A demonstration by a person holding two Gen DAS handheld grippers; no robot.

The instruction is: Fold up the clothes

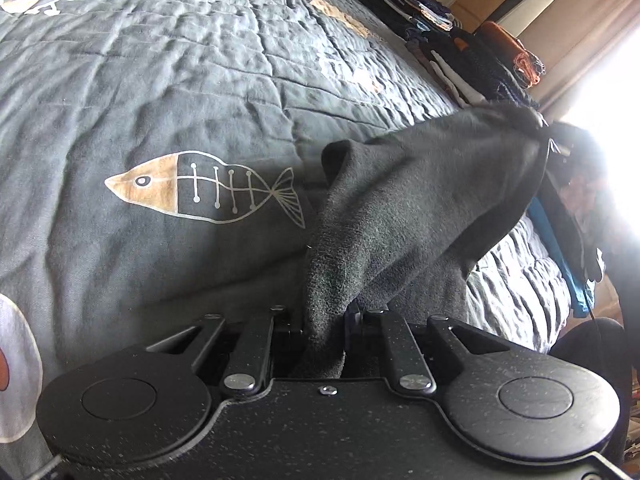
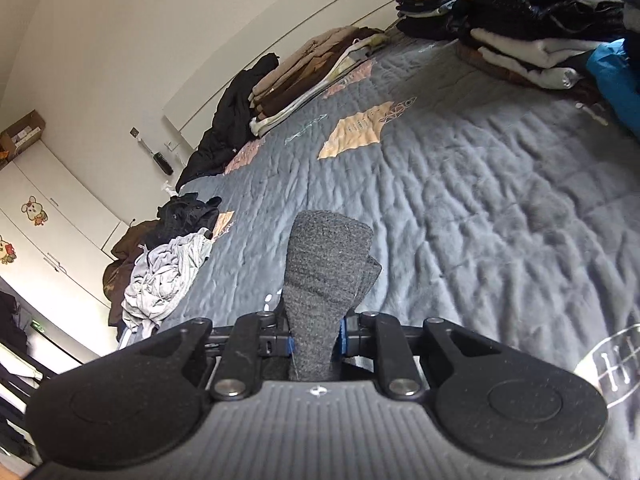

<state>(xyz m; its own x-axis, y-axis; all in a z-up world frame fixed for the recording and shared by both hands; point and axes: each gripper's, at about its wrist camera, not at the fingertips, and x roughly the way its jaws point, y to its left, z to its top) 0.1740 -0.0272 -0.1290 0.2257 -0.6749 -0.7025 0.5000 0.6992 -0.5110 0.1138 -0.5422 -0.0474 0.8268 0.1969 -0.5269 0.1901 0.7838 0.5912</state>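
A dark grey knit garment [image 1: 404, 208] hangs stretched above the grey quilted bedspread [image 1: 180, 80]. My left gripper [image 1: 324, 332] is shut on its near end, and the cloth runs up and to the right, where its far end is bunched and lifted. In the right wrist view, my right gripper [image 2: 316, 336] is shut on a fold of the same dark grey knit [image 2: 328, 260], which sticks up between the jaws above the bedspread [image 2: 460, 200]. Both pairs of fingertips are hidden by cloth.
Stacks of folded clothes [image 2: 520, 20] line the bed's far right side. More folded clothes and a black jacket [image 2: 236, 112] lie by the wall. A loose pile of unfolded clothes [image 2: 168, 264] sits at the bed's left edge. A person [image 1: 592, 208] is at the right.
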